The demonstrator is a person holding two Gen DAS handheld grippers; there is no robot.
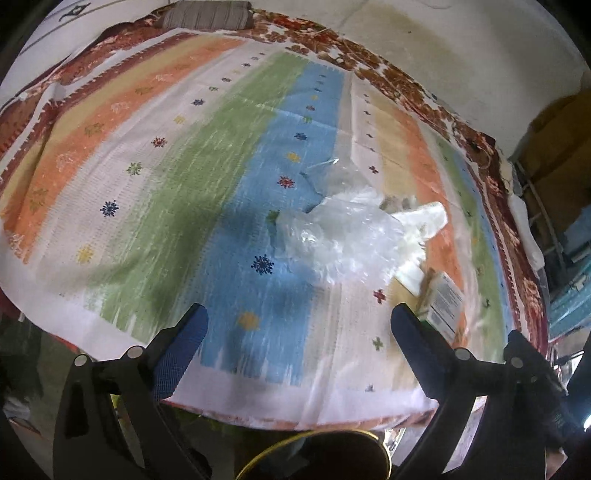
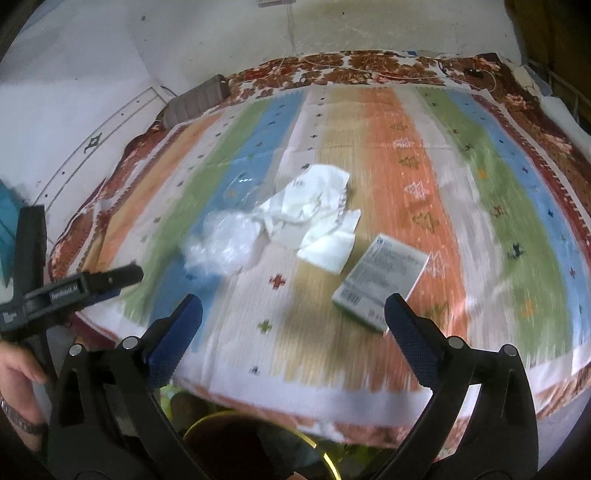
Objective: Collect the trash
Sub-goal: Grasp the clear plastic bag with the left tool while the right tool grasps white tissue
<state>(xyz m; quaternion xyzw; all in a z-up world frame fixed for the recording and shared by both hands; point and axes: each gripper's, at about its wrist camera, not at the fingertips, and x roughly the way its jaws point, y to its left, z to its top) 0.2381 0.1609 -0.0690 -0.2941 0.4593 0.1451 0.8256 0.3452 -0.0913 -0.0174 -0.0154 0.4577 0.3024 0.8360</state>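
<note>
Trash lies on a striped cloth over a bed. A crumpled clear plastic bag sits mid-cloth. Crumpled white paper lies to its right. A small grey-white carton lies further right. A thin clear plastic piece lies behind the bag. My left gripper is open and empty, near the front edge, short of the bag. My right gripper is open and empty, just short of the carton.
A dark round bin with a yellow rim stands below the bed's front edge. A grey bolster lies at the far end. Walls close the back and left. Shelves stand to the right.
</note>
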